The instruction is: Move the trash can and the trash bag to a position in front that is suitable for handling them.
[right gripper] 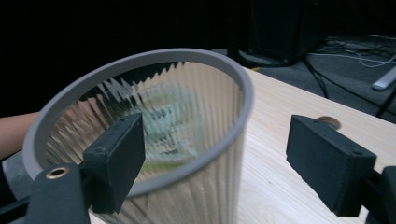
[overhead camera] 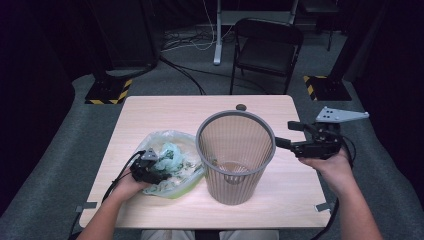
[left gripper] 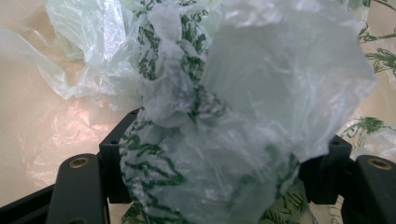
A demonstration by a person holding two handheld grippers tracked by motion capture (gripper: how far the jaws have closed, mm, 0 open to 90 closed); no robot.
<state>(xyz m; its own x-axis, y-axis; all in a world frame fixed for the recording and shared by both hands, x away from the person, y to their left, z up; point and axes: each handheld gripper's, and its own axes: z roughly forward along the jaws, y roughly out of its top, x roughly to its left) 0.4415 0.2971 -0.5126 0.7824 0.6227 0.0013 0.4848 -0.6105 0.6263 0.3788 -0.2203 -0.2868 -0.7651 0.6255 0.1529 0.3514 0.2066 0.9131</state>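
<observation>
The left gripper (overhead camera: 148,172) sits low on the table's left side, its jaws buried in a crumpled plastic bag (overhead camera: 172,162) (thin, translucent film, pale green with a dark green leafy print). In the left gripper view a bunched wad of that bag (left gripper: 205,154) fills the gap between the two black jaws, and the film bulges out past both pads, so the gripper looks clamped on it. The rest of the bag lies spread on the pale wooden table (overhead camera: 165,110), touching the base of the bin to its right.

The bag should weigh almost nothing and has no stiffness at all: it will drape, stretch and slide rather than lift as one piece. The film is slippery, so a pinch on a single layer could slip out; a gathered knot of several folds, like the one now between the pads, is the safer hold. It may tear if it snags on the bin's rim.

In the middle stands a grey slatted wastebasket (overhead camera: 235,157), upright, with some greenish scraps at its bottom. It looks light and rigid but easy to tip, and its thick top rim (right gripper: 140,63) is the natural place to grasp.

The right gripper (overhead camera: 287,134) hovers just beside that rim on the right, jaws spread wide with nothing between them.
</observation>
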